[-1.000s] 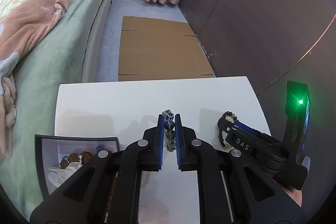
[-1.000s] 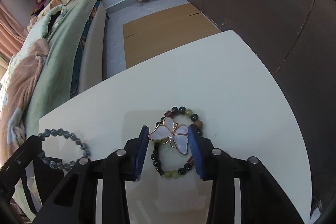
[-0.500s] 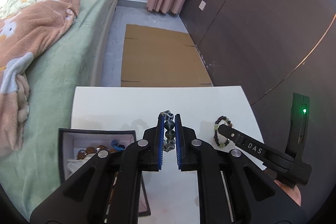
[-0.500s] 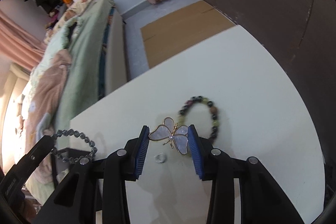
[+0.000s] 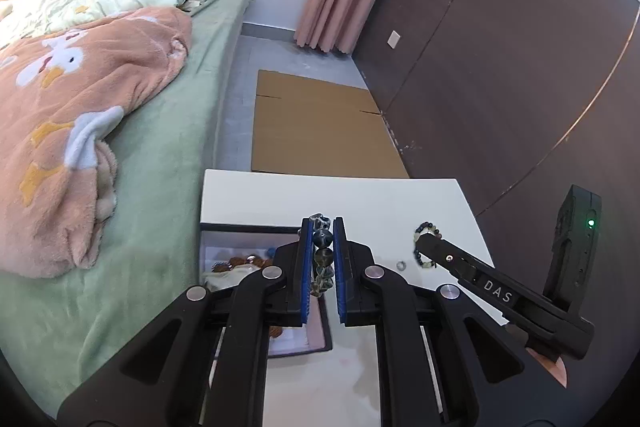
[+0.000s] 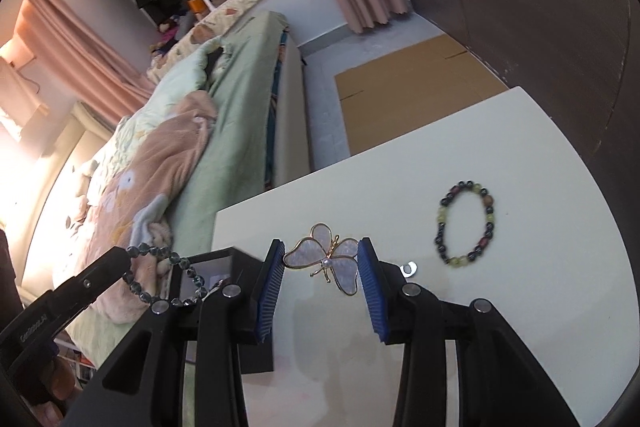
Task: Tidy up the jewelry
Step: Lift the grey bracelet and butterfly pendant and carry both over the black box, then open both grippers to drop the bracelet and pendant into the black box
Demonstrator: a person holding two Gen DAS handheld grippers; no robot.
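A bed [image 5: 168,155] is seen behind the white counter [image 6: 500,155]. A grey bead bracelet [image 5: 322,254] is pinched by the left tool [image 5: 322,259] over the box [image 5: 248,239]. A thin, breakable butterfly pin [image 6: 326,259] is squeezed at its wings by the right tool [image 6: 322,287].

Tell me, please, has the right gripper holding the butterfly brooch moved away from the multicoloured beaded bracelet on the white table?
Yes. The right gripper with the butterfly brooch has moved left of the multicoloured beaded bracelet, which earlier lay directly beneath it.
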